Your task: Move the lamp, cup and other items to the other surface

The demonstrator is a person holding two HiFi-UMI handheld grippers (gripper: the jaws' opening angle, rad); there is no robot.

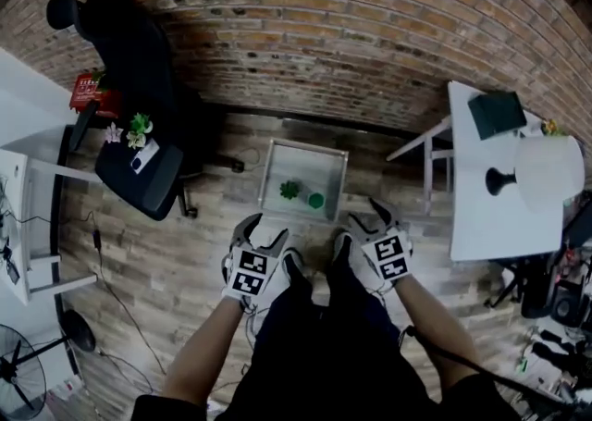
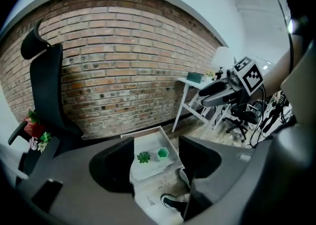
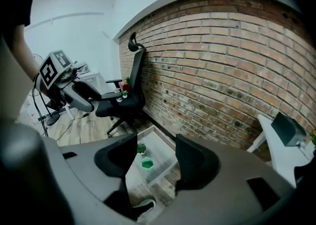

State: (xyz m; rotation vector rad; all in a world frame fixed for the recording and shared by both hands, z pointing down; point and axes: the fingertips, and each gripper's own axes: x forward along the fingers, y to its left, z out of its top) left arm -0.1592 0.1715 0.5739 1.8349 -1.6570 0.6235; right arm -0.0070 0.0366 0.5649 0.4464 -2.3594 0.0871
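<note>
Now, left gripper: fingers spread wide, nothing between them, nothing touched.
Right gripper: fingers apart too, empty, held out beside its partner in front of the body.
Framed in both gaps: green cup and small potted plant, side by side, well short of either pair of fingers.
Where they sit: low white table with a raised rim, on the wooden floor by the brick wall, dead ahead and below.
Key bearing: from the head view the cup is right of the plant, so it's a shade closer to the right gripper, and the plant favours the left. Either reach goes forward and down.
Cup's axis: upright, mouth up, so a side-on pinch looks natural.
Lamp: on the white bench at far right, black base, pale shade, well apart from both hands. Right arm is clearly nearer.
Beside it: dark green book at that bench's far end.
Far left: office chair carrying small flowers and a red object.
Stage, my read: nothing lifted yet, and the cup or plant looks first in line.
</note>
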